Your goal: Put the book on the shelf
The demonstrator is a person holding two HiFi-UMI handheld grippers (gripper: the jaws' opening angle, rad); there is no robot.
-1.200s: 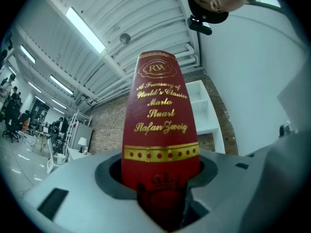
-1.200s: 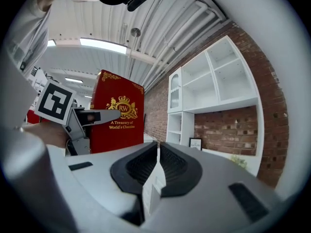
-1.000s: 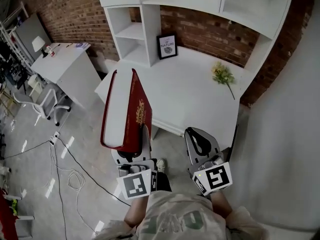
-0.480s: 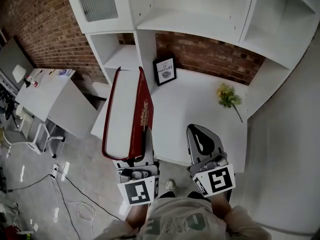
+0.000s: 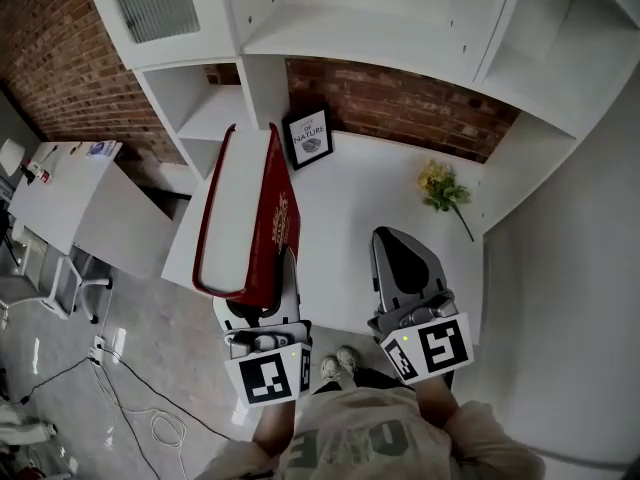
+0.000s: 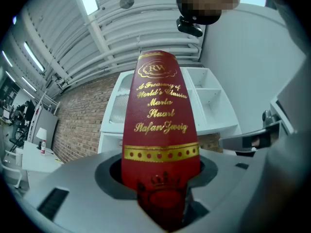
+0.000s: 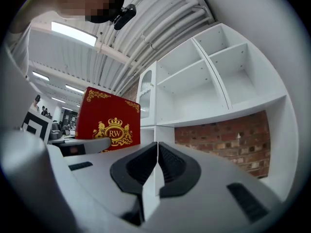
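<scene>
Clamping one red book (image 5: 240,208), left claw (image 5: 270,273) faces one shelf (image 5: 225,118).

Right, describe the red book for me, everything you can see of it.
The red book is a closed hardback with a dark red cover, gold spine lettering reading Maria Stuart, Stefan Zweig, a dotted gold band, a crown, and a gold RW crest on one cover. Its white page edges face up, spine down. The left gripper clamps one end, holding it in the air, pointing toward the white shelves; nothing else touches it.
</scene>
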